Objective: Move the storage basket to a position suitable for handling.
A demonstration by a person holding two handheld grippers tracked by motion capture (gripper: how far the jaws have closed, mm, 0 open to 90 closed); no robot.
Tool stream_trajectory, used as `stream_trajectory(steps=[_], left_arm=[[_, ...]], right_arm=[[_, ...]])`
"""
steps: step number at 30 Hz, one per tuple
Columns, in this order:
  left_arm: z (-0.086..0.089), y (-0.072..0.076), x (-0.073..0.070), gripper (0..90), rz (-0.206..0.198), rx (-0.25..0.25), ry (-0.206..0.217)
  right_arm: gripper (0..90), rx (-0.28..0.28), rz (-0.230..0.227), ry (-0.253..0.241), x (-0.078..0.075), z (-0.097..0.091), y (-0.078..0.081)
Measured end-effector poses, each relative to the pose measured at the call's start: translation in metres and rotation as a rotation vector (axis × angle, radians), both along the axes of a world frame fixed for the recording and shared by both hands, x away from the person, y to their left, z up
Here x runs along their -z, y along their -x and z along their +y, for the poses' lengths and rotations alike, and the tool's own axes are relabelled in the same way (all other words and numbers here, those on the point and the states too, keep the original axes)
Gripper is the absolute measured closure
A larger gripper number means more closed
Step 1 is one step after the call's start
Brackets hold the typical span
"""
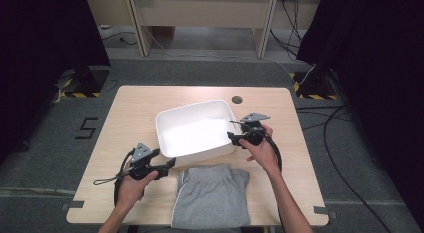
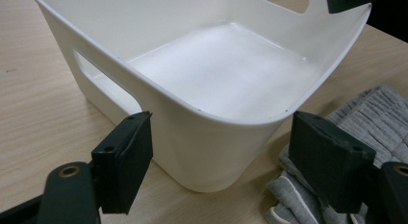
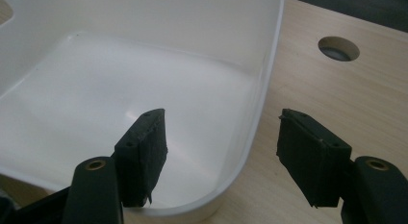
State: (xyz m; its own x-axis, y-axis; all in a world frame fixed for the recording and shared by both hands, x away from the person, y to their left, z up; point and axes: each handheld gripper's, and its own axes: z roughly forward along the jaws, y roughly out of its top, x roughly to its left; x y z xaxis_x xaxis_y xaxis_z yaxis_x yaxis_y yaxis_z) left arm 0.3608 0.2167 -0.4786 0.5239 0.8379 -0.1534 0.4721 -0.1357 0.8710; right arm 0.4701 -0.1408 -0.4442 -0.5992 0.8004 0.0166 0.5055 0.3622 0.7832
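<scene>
Right tongs [image 3: 221,156] astride white bin's [image 3: 269,65] wall, unpressed.

- Bin [image 1: 196,129]: white plastic, rectangular with rounded corners, slot handles in its ends, upright and empty, mid-table, set slightly askew.
- Shorts [image 1: 210,193]: grey with white piping, folded flat at the table's near edge, just beside the bin's near wall.

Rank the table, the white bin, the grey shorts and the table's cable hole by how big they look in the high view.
Largest to smallest:
1. table
2. white bin and grey shorts, too close to separate
3. cable hole
</scene>
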Motion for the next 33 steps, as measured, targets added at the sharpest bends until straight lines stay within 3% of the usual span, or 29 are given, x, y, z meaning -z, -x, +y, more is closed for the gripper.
stream_trajectory(steps=[4,5,7,8,12,19,33], left_arm=[[0.0,-0.001,0.001,23.8,0.001,0.003,-0.002],[0.0,-0.002,0.001,26.0,-0.004,0.002,-0.001],[0.001,-0.003,0.002,27.1,-0.006,0.006,0.011],[0.003,-0.006,0.002,27.3,0.003,0.006,0.036],[0.002,-0.009,0.003,27.7,0.003,0.016,0.049],[0.0,-0.012,0.005,25.6,0.021,0.039,0.088],[0.0,-0.011,0.002,25.1,0.017,0.049,0.072]], right_arm=[[44.0,0.014,-0.016,0.019,0.012,-0.004,-0.01],[49.0,0.0,-0.013,-0.023,0.013,-0.004,-0.007],[51.0,-0.004,-0.031,0.012,0.012,-0.001,-0.001],[50.9,-0.009,-0.041,0.035,0.011,0.0,0.002],[49.7,0.0,-0.054,0.072,0.009,0.0,0.014],[46.8,0.022,-0.056,0.027,0.012,-0.01,0.03],[42.5,0.049,-0.054,0.029,0.011,-0.01,0.049]])
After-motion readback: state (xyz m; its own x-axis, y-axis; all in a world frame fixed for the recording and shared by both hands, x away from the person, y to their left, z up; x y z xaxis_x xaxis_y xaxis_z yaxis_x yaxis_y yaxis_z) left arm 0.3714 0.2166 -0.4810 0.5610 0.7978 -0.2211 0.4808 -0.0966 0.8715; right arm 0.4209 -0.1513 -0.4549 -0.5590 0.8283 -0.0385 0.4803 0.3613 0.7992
